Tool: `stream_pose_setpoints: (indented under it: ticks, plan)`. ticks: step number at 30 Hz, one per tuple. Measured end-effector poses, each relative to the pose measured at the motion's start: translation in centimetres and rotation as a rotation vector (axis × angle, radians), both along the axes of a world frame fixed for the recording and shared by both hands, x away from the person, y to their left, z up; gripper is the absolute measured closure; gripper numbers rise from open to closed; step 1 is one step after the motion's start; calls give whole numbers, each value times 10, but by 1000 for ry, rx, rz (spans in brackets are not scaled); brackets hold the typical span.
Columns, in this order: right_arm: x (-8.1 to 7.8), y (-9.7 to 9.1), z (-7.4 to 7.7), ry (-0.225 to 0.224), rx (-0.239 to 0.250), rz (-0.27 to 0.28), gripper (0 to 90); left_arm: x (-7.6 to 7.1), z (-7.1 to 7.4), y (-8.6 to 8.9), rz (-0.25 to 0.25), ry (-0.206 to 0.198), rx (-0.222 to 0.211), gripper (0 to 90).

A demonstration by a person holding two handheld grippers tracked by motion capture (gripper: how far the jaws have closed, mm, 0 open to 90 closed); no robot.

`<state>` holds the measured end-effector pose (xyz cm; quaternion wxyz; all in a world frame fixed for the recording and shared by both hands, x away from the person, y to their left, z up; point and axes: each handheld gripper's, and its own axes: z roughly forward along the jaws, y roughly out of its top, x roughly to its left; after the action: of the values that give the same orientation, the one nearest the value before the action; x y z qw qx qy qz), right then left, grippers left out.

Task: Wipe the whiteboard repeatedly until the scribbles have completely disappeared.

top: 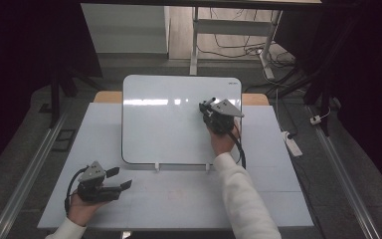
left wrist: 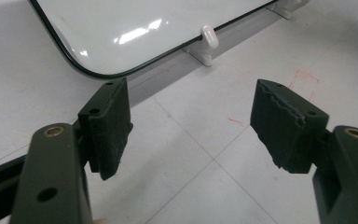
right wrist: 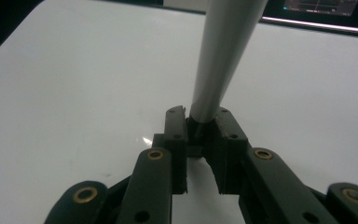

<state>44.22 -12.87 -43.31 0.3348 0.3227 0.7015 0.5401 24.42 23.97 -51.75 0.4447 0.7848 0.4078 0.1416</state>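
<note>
Between the right tool's (right wrist: 200, 123) pinching jaws, a grey marker (right wrist: 223, 51); left tool (left wrist: 191, 126) spread.

Pale tiled table (top: 189, 199) — a whiteboard (top: 169, 119) flat on it

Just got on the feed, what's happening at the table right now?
A person works over a whiteboard that lies flat on the table, with a tool in each hand. The right tool is over the board's right part and is shut on a grey marker-like stick, which rises from between its jaws; I can't tell whether its tip touches the board. The board surface looks blank. The left tool is open with nothing in it, low over the table's near left corner, just short of the board's edge.
</note>
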Motion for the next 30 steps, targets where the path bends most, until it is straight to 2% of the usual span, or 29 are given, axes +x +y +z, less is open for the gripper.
stream_pose_setpoints:
  ticks: [1,3,5,6,8,9,11,12,13,14,15,17,18,20,22,24,25,28,29,30]
  plan:
    - [-1,2,-1,-2,-10,-4,774,0,0,0,1,2,-1,291]
    - [-6,10,-4,-5,-53,38,774,1,0,0,1,2,-1,292]
    - [-12,15,-6,-20,-112,53,774,1,0,1,1,2,-2,291]
    - [-11,10,-6,-13,-99,56,774,1,0,1,0,1,-1,292]
    - [-7,-2,-4,4,-45,9,774,0,0,0,1,-1,-1,292]
    - [-6,-5,-4,16,-20,5,774,0,0,0,0,-1,-1,292]
    - [-10,2,-6,9,-36,18,774,0,0,-1,0,0,0,291]
    - [-12,9,-8,10,-55,61,774,1,0,-1,0,1,1,292]
    - [-13,17,-10,3,-85,94,774,1,0,-1,1,2,2,292]
    - [-13,22,-9,-11,-116,92,774,1,0,-1,1,1,3,291]
    - [-10,23,-7,-8,-105,91,774,0,0,-1,0,0,4,292]
    - [-2,17,-2,12,-35,63,774,0,0,0,3,-1,2,292]
    - [-1,16,-1,17,-29,63,774,0,0,1,6,-1,-1,292]
    - [-7,21,-5,11,-76,82,774,1,0,1,3,0,-3,292]
    - [-16,26,-14,44,-81,147,774,2,-1,1,3,3,-2,292]
    - [-24,28,-21,42,-104,171,774,1,0,0,2,0,-1,292]
    - [-24,26,-21,45,-100,171,774,1,0,0,1,-1,1,292]
    - [-20,10,-16,61,-39,99,774,0,1,0,7,-6,-3,292]
    - [-20,7,-15,65,-45,98,774,0,1,0,9,-8,-4,292]
    - [-23,7,-15,68,-73,107,774,0,1,0,10,-10,-5,292]
